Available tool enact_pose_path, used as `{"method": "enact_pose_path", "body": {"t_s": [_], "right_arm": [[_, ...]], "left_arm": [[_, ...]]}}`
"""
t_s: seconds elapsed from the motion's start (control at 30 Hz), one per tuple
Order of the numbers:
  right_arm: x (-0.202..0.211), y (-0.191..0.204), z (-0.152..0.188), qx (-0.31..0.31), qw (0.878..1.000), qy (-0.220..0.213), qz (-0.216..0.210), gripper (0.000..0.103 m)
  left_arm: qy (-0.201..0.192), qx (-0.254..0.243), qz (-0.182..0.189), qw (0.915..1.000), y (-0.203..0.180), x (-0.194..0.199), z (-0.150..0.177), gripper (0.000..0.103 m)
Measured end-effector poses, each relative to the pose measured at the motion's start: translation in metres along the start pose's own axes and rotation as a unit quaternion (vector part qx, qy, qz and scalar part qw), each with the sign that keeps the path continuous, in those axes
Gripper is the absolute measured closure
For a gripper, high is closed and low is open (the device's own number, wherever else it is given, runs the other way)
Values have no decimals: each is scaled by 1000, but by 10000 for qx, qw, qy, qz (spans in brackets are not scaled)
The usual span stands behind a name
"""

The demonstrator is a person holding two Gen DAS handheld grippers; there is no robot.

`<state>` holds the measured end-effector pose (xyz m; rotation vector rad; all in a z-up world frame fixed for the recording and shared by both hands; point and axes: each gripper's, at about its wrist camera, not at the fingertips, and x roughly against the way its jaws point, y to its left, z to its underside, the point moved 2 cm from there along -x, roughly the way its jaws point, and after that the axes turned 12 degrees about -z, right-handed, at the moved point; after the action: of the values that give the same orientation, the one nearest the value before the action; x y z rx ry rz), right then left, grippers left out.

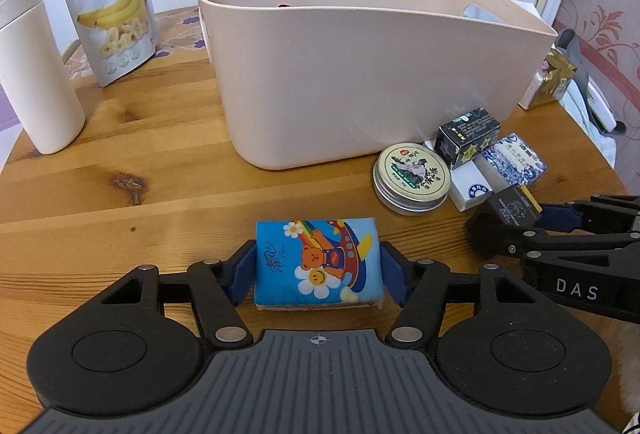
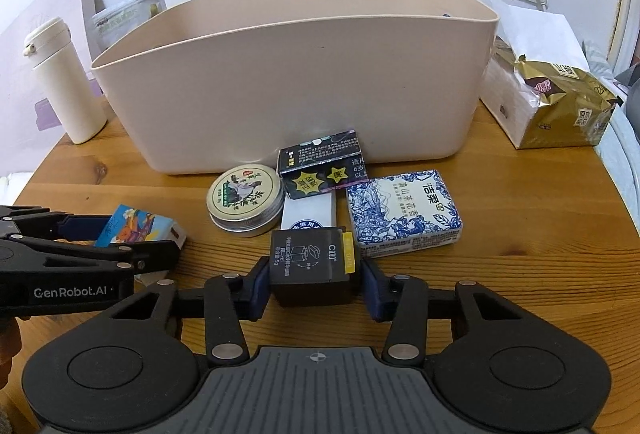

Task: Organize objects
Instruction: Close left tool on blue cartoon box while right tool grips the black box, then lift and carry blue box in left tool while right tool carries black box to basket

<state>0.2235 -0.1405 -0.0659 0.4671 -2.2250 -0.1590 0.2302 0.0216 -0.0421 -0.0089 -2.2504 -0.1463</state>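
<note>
A blue tissue pack with a cartoon bear lies on the wooden table in front of the beige plastic bin. My left gripper is shut on it, with a blue pad against each side. To the right, a small black box sits between the pads of my right gripper, which is shut on it. The left wrist view shows that black box at its right edge. The right wrist view shows the tissue pack at its left edge.
Beside the bin lie a round tin, a black box with yellow stars, a white box and a blue-and-white patterned tissue pack. A banana chips pouch and a white bottle stand left; a gold packet is right.
</note>
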Motion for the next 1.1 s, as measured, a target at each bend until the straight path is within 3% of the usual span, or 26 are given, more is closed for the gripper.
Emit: {"method": "enact_pose_path", "body": {"t_s": [0.67, 1.1], "right_arm": [[34, -3, 5, -20, 9997, -212, -85, 59], [73, -11, -4, 27, 9979, -651, -28, 59]], "left_arm": [[-252, 34, -94, 9996, 5, 33, 3, 39], [-772, 78, -90, 9969, 6, 71, -19, 39]]}}
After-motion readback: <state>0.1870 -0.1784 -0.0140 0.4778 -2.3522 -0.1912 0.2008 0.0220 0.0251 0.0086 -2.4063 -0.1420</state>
